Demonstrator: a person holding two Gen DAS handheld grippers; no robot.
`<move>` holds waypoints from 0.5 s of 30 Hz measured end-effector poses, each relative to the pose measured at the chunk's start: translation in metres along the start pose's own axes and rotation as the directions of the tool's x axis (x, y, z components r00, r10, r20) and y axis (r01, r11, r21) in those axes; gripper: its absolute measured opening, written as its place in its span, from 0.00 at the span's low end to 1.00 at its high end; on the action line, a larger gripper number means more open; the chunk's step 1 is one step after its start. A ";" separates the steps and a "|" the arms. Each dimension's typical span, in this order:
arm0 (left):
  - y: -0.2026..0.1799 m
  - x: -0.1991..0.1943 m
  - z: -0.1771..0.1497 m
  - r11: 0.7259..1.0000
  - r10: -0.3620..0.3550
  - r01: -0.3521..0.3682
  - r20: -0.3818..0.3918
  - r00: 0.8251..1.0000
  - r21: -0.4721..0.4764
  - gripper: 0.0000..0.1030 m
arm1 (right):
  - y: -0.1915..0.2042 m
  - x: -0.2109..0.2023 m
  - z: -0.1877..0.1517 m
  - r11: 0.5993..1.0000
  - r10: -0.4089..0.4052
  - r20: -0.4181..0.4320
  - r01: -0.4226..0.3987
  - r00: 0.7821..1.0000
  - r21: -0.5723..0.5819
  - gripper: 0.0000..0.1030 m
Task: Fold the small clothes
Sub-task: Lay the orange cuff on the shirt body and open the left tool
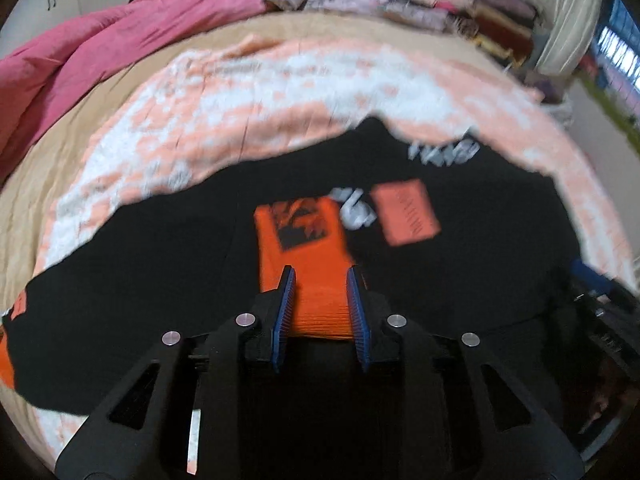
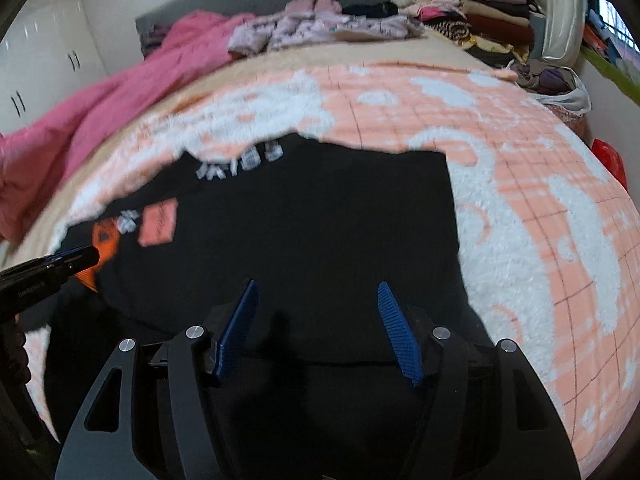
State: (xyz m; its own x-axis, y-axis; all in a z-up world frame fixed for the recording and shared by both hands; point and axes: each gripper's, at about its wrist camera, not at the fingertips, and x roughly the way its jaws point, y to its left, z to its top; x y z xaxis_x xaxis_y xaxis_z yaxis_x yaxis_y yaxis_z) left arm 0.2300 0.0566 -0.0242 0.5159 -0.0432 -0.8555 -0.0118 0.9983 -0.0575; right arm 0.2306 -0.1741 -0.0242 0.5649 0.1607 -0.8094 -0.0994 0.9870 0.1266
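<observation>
A black garment (image 1: 168,264) with orange patches and white lettering lies spread on an orange-and-white blanket (image 1: 256,92). My left gripper (image 1: 320,272) is open over its orange ribbed strip (image 1: 308,264), which shows between the blue fingers. In the right wrist view the same garment (image 2: 304,216) fills the middle. My right gripper (image 2: 316,286) is open above its black cloth, near the right edge. The left gripper also shows in the right wrist view (image 2: 80,258), over the orange part.
A pink quilt (image 1: 100,48) lies bunched at the back left of the bed. Pale patterned clothes (image 2: 316,26) and a stack of folded clothes (image 2: 472,4) sit at the back. A red bag (image 2: 610,160) is at the right.
</observation>
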 end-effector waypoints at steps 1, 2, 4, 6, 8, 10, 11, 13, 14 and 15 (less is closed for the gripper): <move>0.005 0.005 -0.006 1.000 -0.006 0.006 -0.011 1.000 -0.019 0.20 | -0.001 0.006 -0.002 1.000 -0.015 -0.027 0.015 1.000 -0.007 0.60; 0.009 0.006 -0.008 0.999 -0.015 0.015 -0.010 1.000 -0.030 0.21 | -0.001 0.010 -0.005 1.000 -0.025 -0.043 0.025 0.999 -0.013 0.60; 0.017 0.006 -0.014 0.999 -0.020 0.020 -0.004 1.000 -0.042 0.26 | 0.000 0.014 -0.008 0.999 -0.038 -0.047 0.036 0.998 -0.037 0.60; 0.024 0.001 -0.016 0.998 -0.034 0.034 0.007 0.999 -0.058 0.30 | 0.002 0.013 -0.008 0.998 -0.047 -0.051 0.045 0.998 -0.047 0.61; 0.029 -0.007 -0.017 0.997 -0.033 0.034 0.023 0.999 -0.069 0.30 | 0.003 0.007 -0.007 0.999 -0.016 -0.039 0.015 0.999 -0.031 0.64; 0.031 -0.016 -0.018 0.997 -0.022 0.025 0.039 0.999 -0.069 0.30 | 0.005 0.000 -0.006 1.000 0.002 -0.025 -0.002 1.000 -0.026 0.68; 0.033 -0.020 -0.019 0.997 -0.020 0.023 0.046 0.999 -0.072 0.33 | 0.007 -0.004 -0.005 1.000 0.004 -0.017 -0.004 1.000 -0.030 0.69; 0.038 -0.030 -0.021 0.997 -0.008 0.013 0.060 0.998 -0.080 0.42 | 0.013 -0.013 -0.004 0.999 0.025 0.000 -0.024 1.000 -0.048 0.76; 0.040 -0.033 -0.021 0.997 -0.005 0.010 0.066 0.998 -0.082 0.50 | 0.016 -0.016 -0.003 0.998 0.028 0.005 -0.028 1.000 -0.054 0.78; 0.043 -0.038 -0.023 0.997 -0.002 0.009 0.076 0.997 -0.083 0.59 | 0.020 -0.020 -0.003 0.998 0.029 0.015 -0.028 0.999 -0.061 0.82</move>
State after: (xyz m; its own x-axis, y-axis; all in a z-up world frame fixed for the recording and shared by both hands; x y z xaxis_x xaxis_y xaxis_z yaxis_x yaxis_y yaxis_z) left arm 0.1905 0.0998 -0.0058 0.5792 -0.0425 -0.8140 -0.0783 0.9911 -0.1074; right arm 0.2143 -0.1582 -0.0071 0.5738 0.1893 -0.7968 -0.1651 0.9797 0.1139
